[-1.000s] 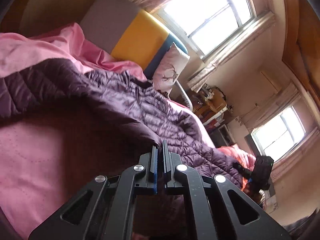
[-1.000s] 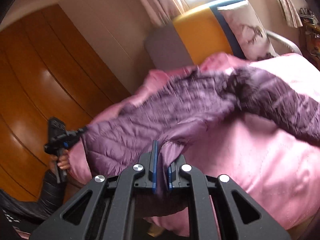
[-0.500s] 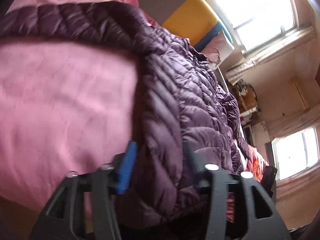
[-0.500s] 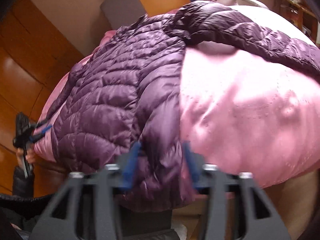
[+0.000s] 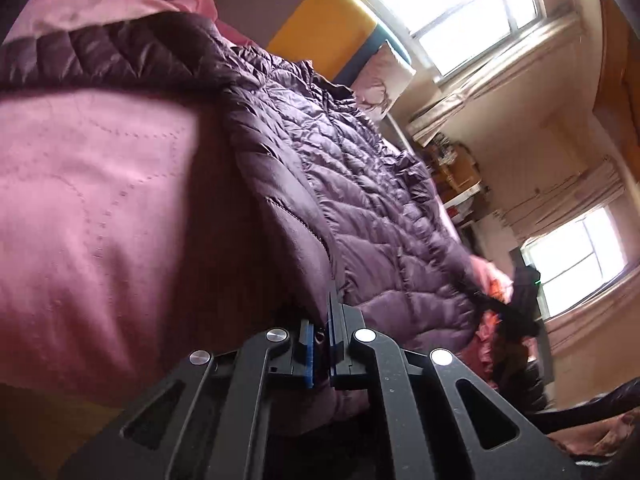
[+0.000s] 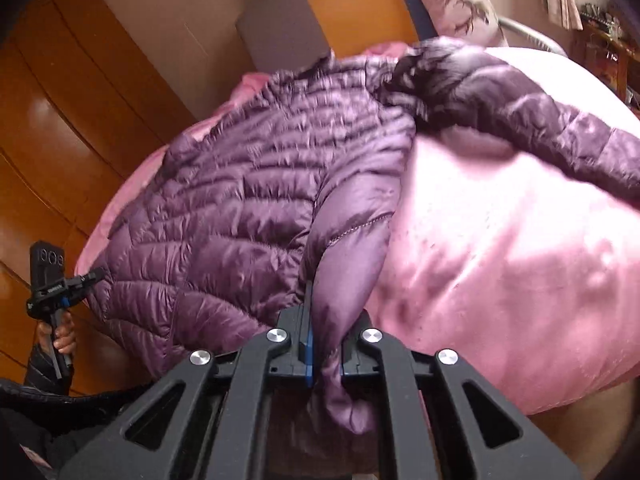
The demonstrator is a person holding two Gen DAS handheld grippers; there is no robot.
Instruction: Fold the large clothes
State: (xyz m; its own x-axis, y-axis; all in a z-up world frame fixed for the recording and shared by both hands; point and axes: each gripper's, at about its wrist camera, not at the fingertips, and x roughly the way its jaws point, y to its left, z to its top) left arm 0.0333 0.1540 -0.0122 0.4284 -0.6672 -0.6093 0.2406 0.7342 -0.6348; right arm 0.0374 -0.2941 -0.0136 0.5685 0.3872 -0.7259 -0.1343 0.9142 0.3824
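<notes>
A purple quilted puffer jacket (image 5: 360,184) lies spread on a pink quilted bedspread (image 5: 92,200). My left gripper (image 5: 320,320) is shut on the jacket's hem at the bed's near edge. In the right wrist view the jacket (image 6: 248,200) lies front up, one sleeve (image 6: 520,112) stretched to the right. My right gripper (image 6: 326,336) is shut on the other hem corner, with fabric bunched between the blue pads (image 6: 308,356). The left gripper (image 6: 52,280) shows far left there, held in a hand; the right gripper (image 5: 508,312) shows at the jacket's far side in the left view.
A yellow and grey headboard (image 6: 352,12) with a patterned pillow (image 6: 452,4) stands at the bed's head. Wooden wardrobe doors (image 6: 60,120) line the left side. Bright windows (image 5: 460,12) and a cluttered shelf (image 5: 456,168) lie beyond the bed.
Both grippers were open around the jacket's hem half a second ago and have shut on it. The jacket has settled flat on the bed, having hung lifted a second ago.
</notes>
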